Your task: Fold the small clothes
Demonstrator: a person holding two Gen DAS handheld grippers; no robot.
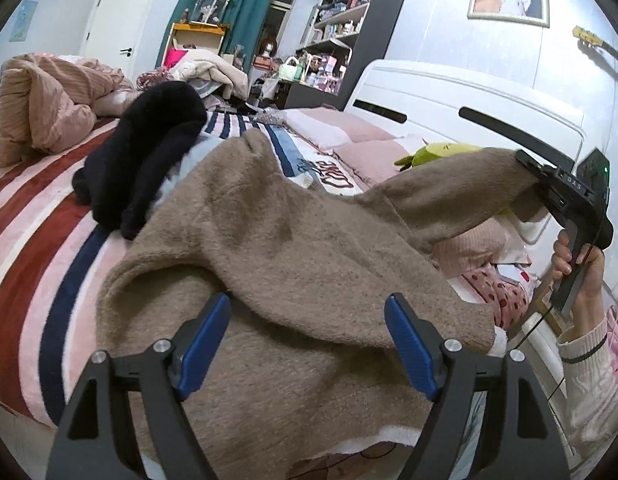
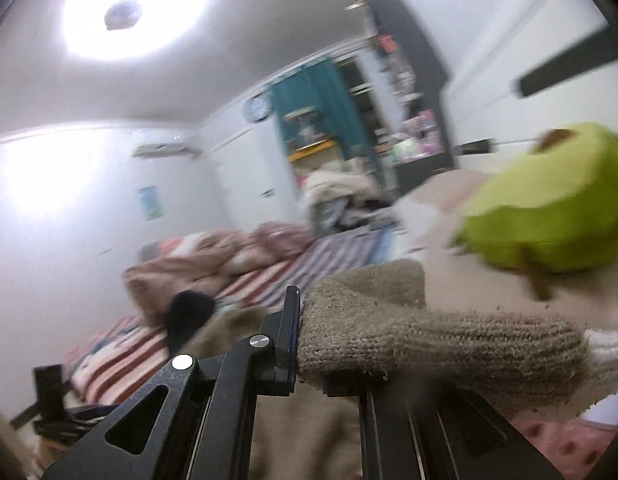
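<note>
Blue-padded fingers (image 1: 207,344) of left gripper (image 1: 309,348) nearest the lens, spread wide, nothing between them, hovering over the hem end of brown knit sweater (image 1: 269,248). Sweater body spread across striped bedspread (image 1: 37,232), one sleeve drawn up and off toward the headboard side. Sleeve cuff (image 2: 429,340) pinched in right gripper (image 2: 299,336), jaws closed tight on the ribbing, held in a hand (image 1: 581,276). Right wrist view blurred, so little detail beyond the cuff and a green plush toy (image 2: 557,208) just behind it.

Likely handling: soft, thick, fuzzy knit, light but floppy, prone to sag and stretch under its own weight; not slippery, not fragile. Best holds probably at cuffs, shoulder seams and hem corners, pinching ribbed edges rather than loose body fabric.

Containers: none on the bed. Dark garment (image 1: 145,148) heaped beside the sweater, touching its far edge; tall shelf unit (image 1: 349,28) beyond, crammed with small items too tiny to name.
</note>
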